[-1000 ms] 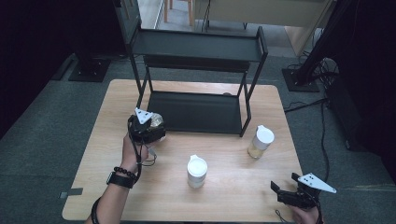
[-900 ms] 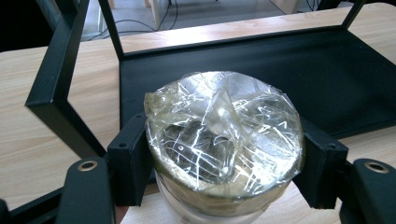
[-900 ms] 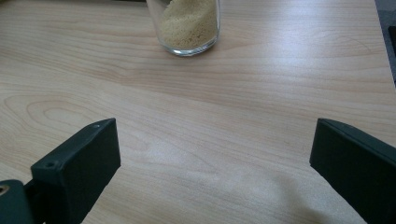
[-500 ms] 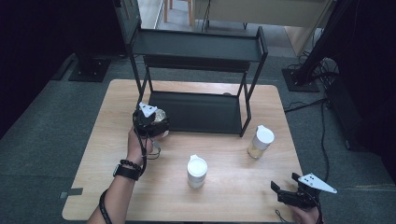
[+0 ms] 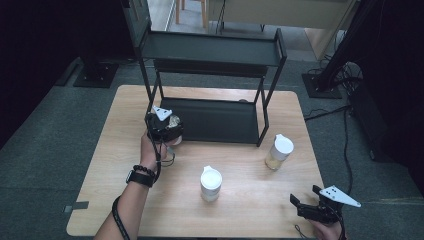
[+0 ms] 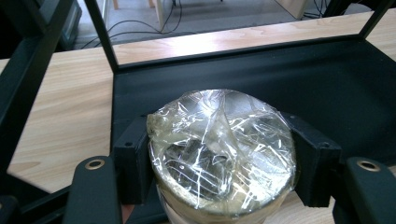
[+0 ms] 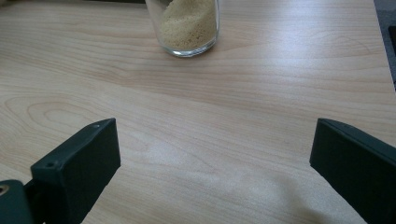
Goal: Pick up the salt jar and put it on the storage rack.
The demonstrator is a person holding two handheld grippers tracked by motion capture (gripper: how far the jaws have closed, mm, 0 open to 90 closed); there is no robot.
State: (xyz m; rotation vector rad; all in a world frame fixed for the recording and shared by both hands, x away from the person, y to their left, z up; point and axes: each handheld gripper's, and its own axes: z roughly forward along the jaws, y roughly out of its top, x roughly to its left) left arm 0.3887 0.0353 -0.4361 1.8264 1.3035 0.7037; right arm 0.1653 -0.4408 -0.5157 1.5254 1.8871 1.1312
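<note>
While the left gripper [image 5: 167,128], left of centre in the high view, clamps a film-covered jar [image 6: 222,154] at the front edge of the black rack [image 5: 215,120], placing it on the lower shelf looks like the step in hand. Next, ease forward, lower, release. Its contents are unclear. A grain-filled glass [image 7: 187,25] stands top centre before the wide-open right gripper [image 7: 215,172]; another white-lidded jar [image 5: 210,184] sits mid-table.

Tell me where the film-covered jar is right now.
The film-covered jar sits clamped in the left gripper, at the front-left corner of the black rack's lower shelf.
</note>
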